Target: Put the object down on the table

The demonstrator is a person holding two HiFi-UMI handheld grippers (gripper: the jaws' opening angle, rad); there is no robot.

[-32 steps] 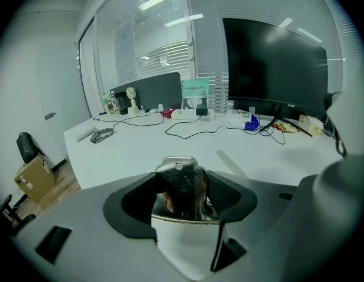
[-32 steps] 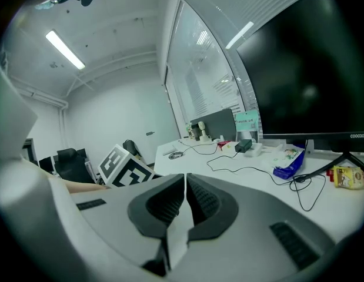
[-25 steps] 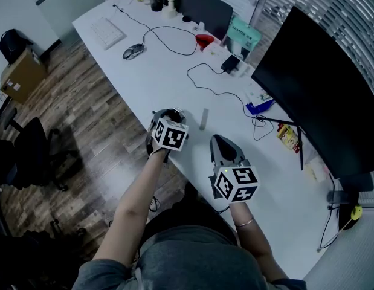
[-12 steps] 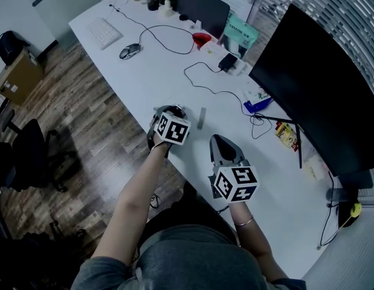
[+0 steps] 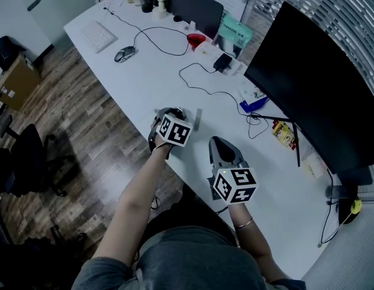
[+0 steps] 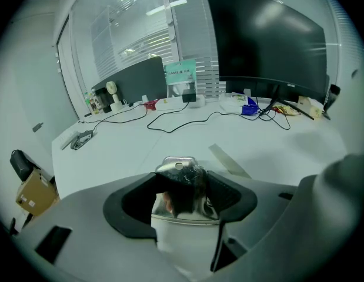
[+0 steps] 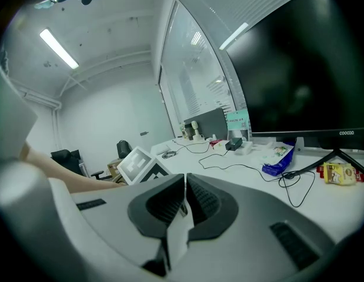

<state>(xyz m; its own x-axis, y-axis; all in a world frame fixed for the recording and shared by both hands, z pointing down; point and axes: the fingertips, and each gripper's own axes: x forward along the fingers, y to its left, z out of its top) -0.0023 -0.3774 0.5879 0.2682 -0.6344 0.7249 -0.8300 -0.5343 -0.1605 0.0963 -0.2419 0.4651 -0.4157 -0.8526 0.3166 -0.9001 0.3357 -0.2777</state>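
Our left gripper (image 6: 180, 184) clamps a shiny metal object (image 6: 178, 164) at the lower centre of its view, the white desk (image 6: 140, 145) spreading beyond. Our right gripper (image 7: 184, 201) is pressed together, holding nothing.

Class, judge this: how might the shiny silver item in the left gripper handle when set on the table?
The silver item looks glossy, so it may be slippery. Clamped in the left gripper, it shows no obvious buckling, so it is probably fairly stiff. It looks small, so likely light.
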